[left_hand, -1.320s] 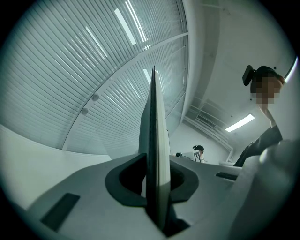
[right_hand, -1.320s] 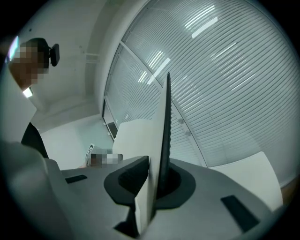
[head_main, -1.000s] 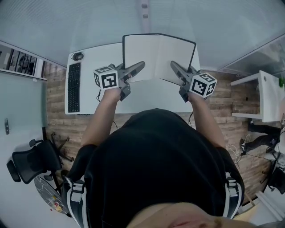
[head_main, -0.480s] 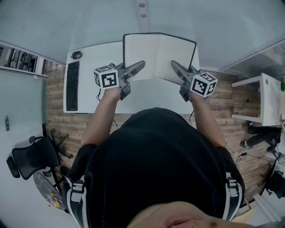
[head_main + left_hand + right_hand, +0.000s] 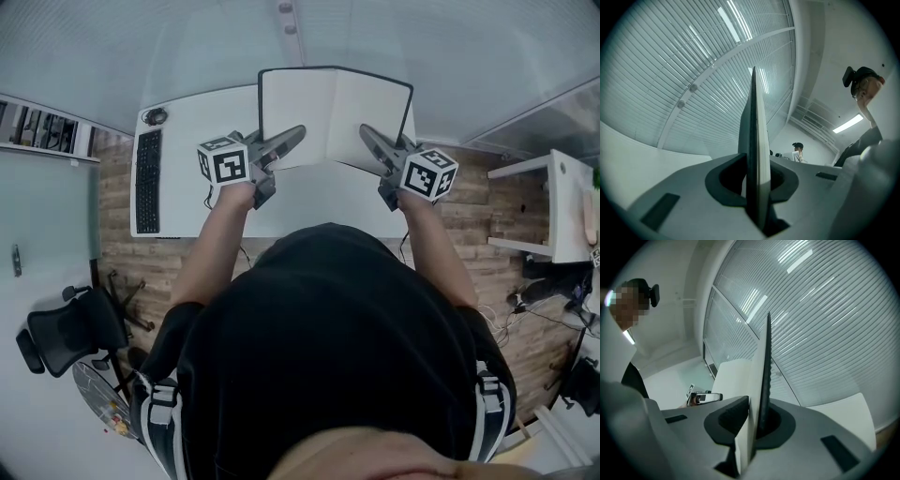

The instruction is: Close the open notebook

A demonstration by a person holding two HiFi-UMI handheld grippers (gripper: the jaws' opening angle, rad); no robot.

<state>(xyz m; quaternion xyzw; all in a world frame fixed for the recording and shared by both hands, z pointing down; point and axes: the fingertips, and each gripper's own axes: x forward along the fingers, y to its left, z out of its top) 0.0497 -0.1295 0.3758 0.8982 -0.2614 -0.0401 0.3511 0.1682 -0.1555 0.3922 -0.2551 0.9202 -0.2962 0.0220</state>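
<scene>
**Notebook still spread, both claws holding on**

Nothing in the work has moved since the earlier frames. Only the view has drifted a little, so the desk (image 5: pixel 187 202) and keyboard (image 5: pixel 147 183) sit slightly further left. The notebook (image 5: pixel 333 112) remains spread open at the upper centre of the head view, white pages toward the person, apparently held up over the desk's far edge. The left gripper (image 5: pixel 294 137) stays pinched on the lower edge of its left half, and the right gripper (image 5: pixel 367 137) on the lower edge of its right half. Each gripper view shows cover and pages edge-on, clamped between the jaws. Closing has therefore not begun. I judge that the next move is to swing the two halves together without letting either edge slip.
</scene>
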